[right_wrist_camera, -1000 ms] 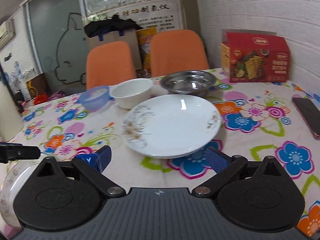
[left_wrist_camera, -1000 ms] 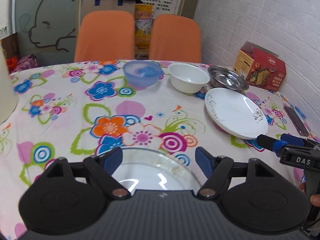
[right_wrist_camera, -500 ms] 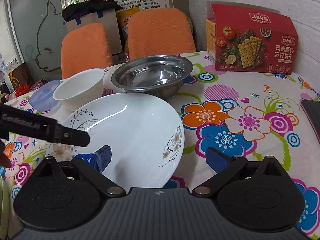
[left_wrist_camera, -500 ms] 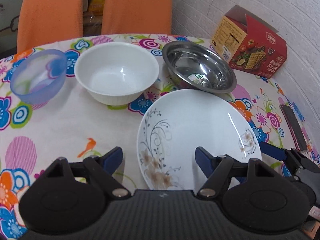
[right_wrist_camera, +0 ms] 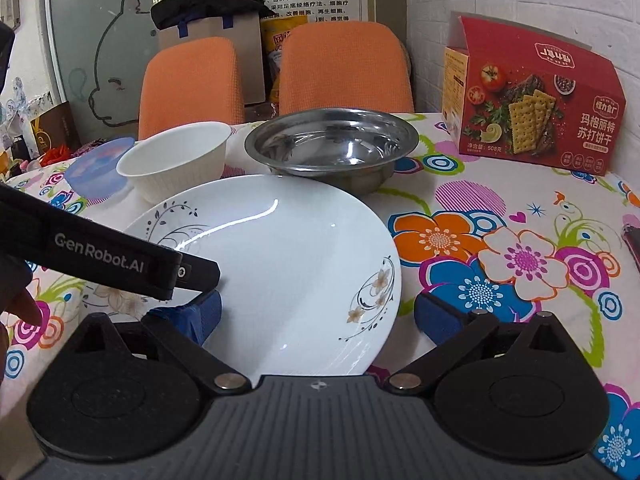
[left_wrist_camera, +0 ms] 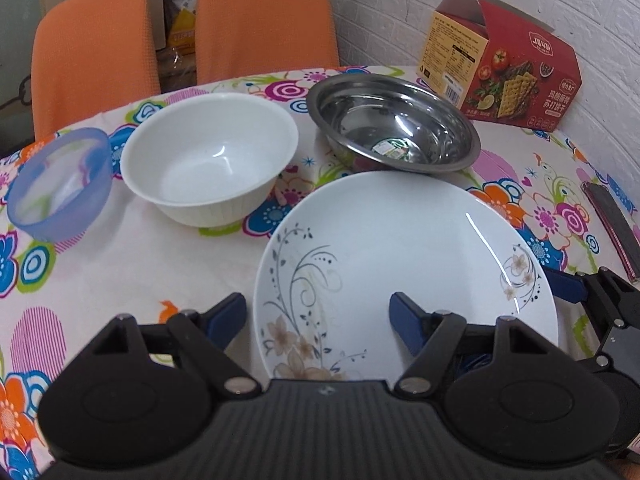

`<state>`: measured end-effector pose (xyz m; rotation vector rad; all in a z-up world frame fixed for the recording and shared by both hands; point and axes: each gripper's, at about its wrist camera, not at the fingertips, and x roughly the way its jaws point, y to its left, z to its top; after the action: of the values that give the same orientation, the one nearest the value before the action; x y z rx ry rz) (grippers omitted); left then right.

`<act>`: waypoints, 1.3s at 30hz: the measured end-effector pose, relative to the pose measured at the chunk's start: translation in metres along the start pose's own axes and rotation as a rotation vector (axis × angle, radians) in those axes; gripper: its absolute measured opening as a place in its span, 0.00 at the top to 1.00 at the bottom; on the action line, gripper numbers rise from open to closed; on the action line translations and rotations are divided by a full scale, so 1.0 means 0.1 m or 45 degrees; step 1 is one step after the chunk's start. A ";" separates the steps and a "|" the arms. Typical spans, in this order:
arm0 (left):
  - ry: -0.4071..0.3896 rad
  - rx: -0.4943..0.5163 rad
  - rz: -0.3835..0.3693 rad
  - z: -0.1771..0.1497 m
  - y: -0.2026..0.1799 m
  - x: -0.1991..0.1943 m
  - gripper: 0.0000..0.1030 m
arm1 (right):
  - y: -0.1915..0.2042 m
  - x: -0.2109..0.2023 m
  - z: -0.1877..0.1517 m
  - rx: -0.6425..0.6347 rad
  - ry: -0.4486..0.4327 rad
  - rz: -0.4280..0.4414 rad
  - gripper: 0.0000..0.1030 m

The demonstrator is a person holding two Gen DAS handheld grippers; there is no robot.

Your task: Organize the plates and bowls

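- Flowered table [left_wrist_camera: 132, 264], white brick wall [left_wrist_camera: 400, 8] behind.
- Left gripper [left_wrist_camera: 318, 316]: jaws spread wide, released, over near rim of floral plate [left_wrist_camera: 400, 248]; a second ago over a clear glass plate instead.
- Right gripper [right_wrist_camera: 318, 316]: jaws apart, straddling plate's near-right edge.
- Beyond plate: white bowl [left_wrist_camera: 208, 160], steel bowl [left_wrist_camera: 392, 128], blue bowl [left_wrist_camera: 60, 188]; bare cloth at left.
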<state>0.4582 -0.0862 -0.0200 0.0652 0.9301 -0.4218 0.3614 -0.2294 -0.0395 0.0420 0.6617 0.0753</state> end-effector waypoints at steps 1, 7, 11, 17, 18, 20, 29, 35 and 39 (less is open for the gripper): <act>-0.003 0.001 0.001 0.00 0.00 0.00 0.29 | 0.00 0.00 0.00 0.000 -0.001 0.001 0.11; -0.021 0.005 0.006 -0.02 -0.02 0.00 0.28 | 0.00 0.00 0.00 -0.001 0.000 0.000 0.11; -0.022 0.006 0.008 -0.02 -0.02 0.00 0.27 | 0.00 0.00 -0.01 -0.001 -0.001 -0.001 0.11; -0.027 0.013 0.007 -0.02 -0.02 0.00 0.26 | 0.01 0.00 -0.01 -0.003 0.000 0.003 0.11; -0.029 0.014 0.007 -0.02 -0.02 0.00 0.26 | 0.02 0.00 -0.01 -0.010 0.000 0.012 0.11; -0.035 0.015 0.008 -0.02 -0.03 0.01 0.27 | 0.09 0.00 -0.01 -0.031 0.003 0.037 0.12; -0.014 0.007 0.005 -0.11 -0.07 -0.08 0.28 | 0.26 -0.11 -0.04 0.054 0.015 0.017 0.11; -0.019 -0.073 -0.049 -0.28 0.00 -0.34 0.28 | 0.43 -0.42 -0.11 0.030 -0.049 -0.001 0.11; -0.056 -0.076 -0.043 -0.37 -0.02 -0.61 0.28 | 0.53 -0.64 -0.10 0.032 -0.079 0.002 0.11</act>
<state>0.3972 -0.0596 0.0063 -0.0144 0.9008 -0.4251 0.3015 -0.1820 -0.0052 0.0687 0.6005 0.0671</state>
